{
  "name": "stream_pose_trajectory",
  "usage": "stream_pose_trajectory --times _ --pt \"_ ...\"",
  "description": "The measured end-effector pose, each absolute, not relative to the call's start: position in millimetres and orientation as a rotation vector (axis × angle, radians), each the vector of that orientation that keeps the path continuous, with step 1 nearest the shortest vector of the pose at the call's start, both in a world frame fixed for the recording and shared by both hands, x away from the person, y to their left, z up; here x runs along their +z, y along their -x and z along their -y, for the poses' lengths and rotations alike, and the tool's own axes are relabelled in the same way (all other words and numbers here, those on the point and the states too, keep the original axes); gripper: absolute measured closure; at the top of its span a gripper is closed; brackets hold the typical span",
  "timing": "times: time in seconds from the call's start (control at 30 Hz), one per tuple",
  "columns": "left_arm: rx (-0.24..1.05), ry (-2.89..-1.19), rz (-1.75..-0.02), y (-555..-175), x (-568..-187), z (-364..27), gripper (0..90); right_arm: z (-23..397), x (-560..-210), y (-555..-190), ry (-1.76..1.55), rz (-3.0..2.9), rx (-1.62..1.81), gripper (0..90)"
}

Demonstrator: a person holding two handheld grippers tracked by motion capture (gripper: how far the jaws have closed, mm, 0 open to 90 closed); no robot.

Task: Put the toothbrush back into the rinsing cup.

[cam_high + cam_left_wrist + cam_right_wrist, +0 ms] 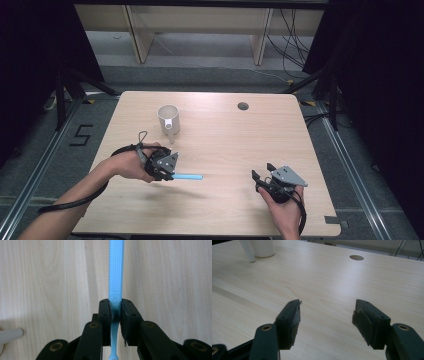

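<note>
We have the left tool (115, 315) clamped on a light-blue toothbrush (115, 272) near its thin neck, the handle jutting out level just above the tabletop (225, 150), near the white mug (169, 120). Gripped so far from its middle, it could pivot or slip. Our right tool (325, 322) rests with its jaws apart and empty.

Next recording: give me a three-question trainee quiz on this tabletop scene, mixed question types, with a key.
1. True or false: the left hand-held gripper is shut on the blue toothbrush.
2. The right hand-held gripper is: A) open with nothing between its jaws, B) shut on the cup, C) shut on the toothbrush.
3. Fill in: the white cup stands on the wooden ____.

Key: 1 true; 2 A; 3 table.
</note>
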State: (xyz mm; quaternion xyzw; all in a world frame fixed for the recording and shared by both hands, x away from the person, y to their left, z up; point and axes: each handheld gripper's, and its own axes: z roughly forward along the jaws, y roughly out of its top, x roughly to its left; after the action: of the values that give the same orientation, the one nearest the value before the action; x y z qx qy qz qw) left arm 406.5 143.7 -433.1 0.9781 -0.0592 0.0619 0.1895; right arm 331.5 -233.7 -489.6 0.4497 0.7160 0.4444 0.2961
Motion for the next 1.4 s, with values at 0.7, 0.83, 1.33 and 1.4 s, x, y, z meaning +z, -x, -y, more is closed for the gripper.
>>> stream_pose_trajectory --times 0.7,0.83,1.33,1.4 --pt "0.112 -2.878 0.189 -407 -427 -129 78.5 161 -482 -329 -0.829 -2.198 1.447 43.8" --pt "0.105 -2.862 0.199 -406 -427 -128 78.5 152 -481 -331 -0.755 -2.268 1.513 48.1" --pt "0.094 -2.847 0.284 -400 -420 -119 78.5 127 -486 -337 -0.547 -2.374 1.564 55.9" --pt "0.093 -2.849 0.294 -399 -419 -118 78.5 126 -486 -336 -0.563 -2.381 1.573 56.6"
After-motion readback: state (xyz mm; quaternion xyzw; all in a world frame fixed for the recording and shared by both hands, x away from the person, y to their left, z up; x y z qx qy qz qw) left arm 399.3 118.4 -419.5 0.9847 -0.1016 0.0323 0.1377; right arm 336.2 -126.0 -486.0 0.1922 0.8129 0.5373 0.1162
